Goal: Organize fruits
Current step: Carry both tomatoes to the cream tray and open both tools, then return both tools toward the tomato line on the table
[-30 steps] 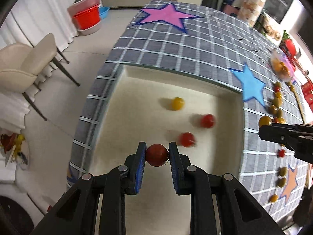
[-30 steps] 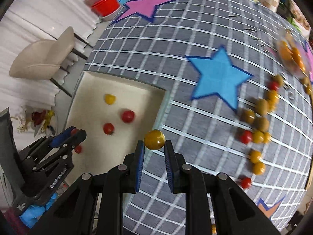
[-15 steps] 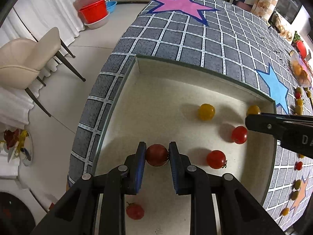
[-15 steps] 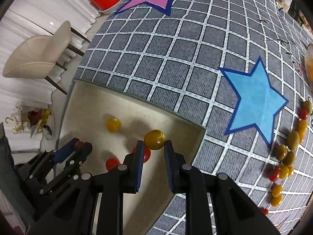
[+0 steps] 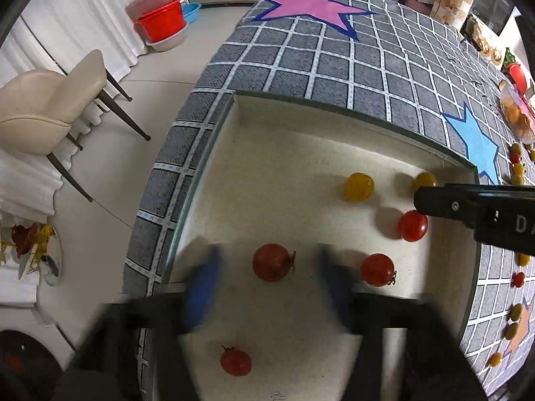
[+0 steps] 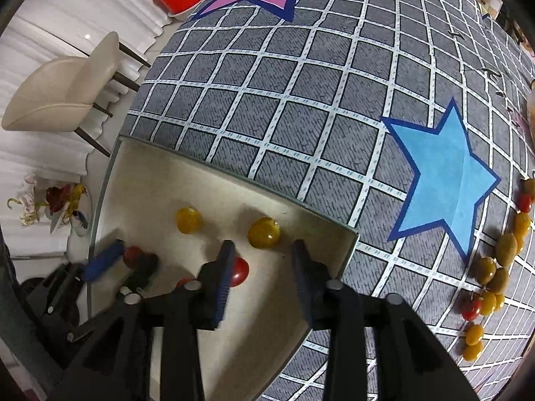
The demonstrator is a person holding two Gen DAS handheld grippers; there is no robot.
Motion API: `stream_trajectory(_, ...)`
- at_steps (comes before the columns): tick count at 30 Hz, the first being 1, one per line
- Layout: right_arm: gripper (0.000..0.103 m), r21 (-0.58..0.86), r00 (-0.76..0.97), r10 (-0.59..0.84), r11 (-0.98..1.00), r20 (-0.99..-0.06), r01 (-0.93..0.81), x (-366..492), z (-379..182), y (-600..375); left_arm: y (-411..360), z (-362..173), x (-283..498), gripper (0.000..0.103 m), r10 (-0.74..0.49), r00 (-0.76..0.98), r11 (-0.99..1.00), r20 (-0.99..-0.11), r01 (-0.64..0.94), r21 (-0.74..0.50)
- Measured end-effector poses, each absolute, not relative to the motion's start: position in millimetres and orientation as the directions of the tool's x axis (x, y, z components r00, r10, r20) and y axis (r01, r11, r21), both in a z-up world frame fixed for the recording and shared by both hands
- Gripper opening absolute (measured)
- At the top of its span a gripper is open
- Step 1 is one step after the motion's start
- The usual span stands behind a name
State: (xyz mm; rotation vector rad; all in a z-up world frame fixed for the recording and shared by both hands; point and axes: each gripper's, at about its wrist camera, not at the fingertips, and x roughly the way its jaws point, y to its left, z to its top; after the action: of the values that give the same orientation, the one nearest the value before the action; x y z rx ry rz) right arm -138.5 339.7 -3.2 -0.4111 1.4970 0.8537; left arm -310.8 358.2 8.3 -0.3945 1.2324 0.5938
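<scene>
left tongs (image 5: 271, 287): jaws just opened wide, blurry, no longer pinching anything
dark red tomato (image 5: 271, 262): was squeezed in the left tongs, now loose on the tray (image 5: 284, 153) floor between the spread jaws
right tongs (image 6: 262, 260): came over the tray, jaws just opened
yellow tomato (image 6: 264, 232): let go, now lying in the tray near its corner, just past the tips

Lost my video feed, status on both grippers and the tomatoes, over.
Left gripper open, jaws just opening, red tomato loose between them. Right gripper open, yellow tomato freed in tray. Nothing blocking.
</scene>
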Motion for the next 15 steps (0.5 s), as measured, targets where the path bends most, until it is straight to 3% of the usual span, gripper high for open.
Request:
stream_trajectory(2, 0.043, 0.265, -0.135, 0.243, 0.654, -0.96, -0.708, -140, 1, 338, 358, 10, -311, 0.072, 0.211, 0.211, 0.787, -0.954, -0.616, 0.038)
stream_trajectory(5, 0.055, 0.278, -0.136, 0.26, 0.651, -0.956, -0.707, -143, 10, 334, 356, 12, -311, 0.072, 0.205, 0.199, 0.793, -0.958, -0.608, 0.043)
stream_trajectory(7, 0.071, 0.287, -0.133, 0.277, 0.646, -0.952, -0.707, -145, 18, 331, 353, 17, -311, 0.072, 0.206, 0.203, 0.798, -0.957, -0.601, 0.044)
stream_trajectory(9, 0.081, 0.301, -0.126, 0.304, 0.644, -0.944, -0.703, -145, 28, 326, 349, 23, -311, 0.072, 0.21, 0.204, 0.804, -0.956, -0.593, 0.05)
stream_trajectory(15, 0.081, 0.313, -0.104, 0.332, 0.675, -0.938, -0.668, -142, 52, 295, 330, 37, -309, 0.072, 0.212, 0.211, 0.841, -0.954, -0.537, 0.068)
